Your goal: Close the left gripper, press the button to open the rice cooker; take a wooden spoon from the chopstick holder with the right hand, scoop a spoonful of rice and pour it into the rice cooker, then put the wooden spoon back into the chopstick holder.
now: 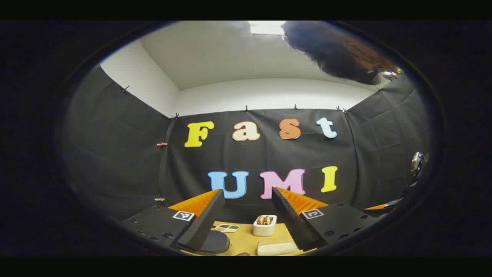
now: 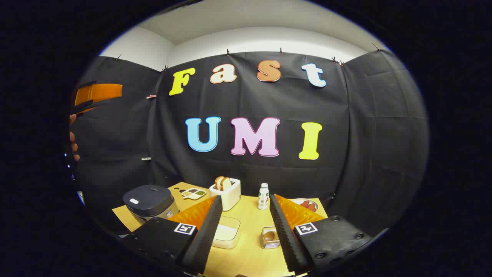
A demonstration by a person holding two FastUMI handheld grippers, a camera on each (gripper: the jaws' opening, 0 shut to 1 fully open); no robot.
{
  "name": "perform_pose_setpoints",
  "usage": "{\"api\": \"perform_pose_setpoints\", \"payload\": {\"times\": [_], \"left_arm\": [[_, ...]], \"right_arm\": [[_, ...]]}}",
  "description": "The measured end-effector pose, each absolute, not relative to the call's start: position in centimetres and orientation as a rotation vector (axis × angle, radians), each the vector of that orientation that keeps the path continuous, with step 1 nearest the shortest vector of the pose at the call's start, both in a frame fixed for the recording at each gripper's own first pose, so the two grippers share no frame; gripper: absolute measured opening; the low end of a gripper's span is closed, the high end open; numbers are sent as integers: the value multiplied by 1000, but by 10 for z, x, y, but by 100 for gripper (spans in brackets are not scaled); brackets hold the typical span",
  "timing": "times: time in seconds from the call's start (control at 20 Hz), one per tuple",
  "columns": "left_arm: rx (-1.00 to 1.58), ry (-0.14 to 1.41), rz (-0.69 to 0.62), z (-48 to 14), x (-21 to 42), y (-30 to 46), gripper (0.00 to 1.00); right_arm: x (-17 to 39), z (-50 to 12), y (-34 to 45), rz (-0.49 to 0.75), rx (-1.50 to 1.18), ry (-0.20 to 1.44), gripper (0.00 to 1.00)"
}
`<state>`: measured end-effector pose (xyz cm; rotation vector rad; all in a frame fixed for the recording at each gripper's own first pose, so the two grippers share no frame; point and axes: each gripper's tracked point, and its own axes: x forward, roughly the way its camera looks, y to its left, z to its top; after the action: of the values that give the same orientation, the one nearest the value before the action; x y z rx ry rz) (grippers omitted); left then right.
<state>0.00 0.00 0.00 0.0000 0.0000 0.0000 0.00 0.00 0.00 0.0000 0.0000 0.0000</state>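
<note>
Both grippers' fingers spread, left gripper [image 1: 246, 215] and right gripper [image 2: 245, 227], above closed rice cooker [image 2: 148, 200]; no legible labels.

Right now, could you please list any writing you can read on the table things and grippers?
Nothing is readable.
Bottle: label too small to read.
Rice cooker: side sticker blurred, unreadable.
Left gripper, right gripper: square black-and-white markers, patterns only, no words.
</note>
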Motion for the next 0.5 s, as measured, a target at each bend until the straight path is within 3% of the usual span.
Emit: {"api": "perform_pose_setpoints", "payload": {"times": [0.3, 0.5], "left_arm": [[-119, 126, 1, -92, -8, 32, 89], [-162, 192, 19, -151, -13, 48, 87]], "right_arm": [[6, 4, 20, -96, -21, 7, 78], [7, 5, 35, -161, -44, 4, 78]]}}
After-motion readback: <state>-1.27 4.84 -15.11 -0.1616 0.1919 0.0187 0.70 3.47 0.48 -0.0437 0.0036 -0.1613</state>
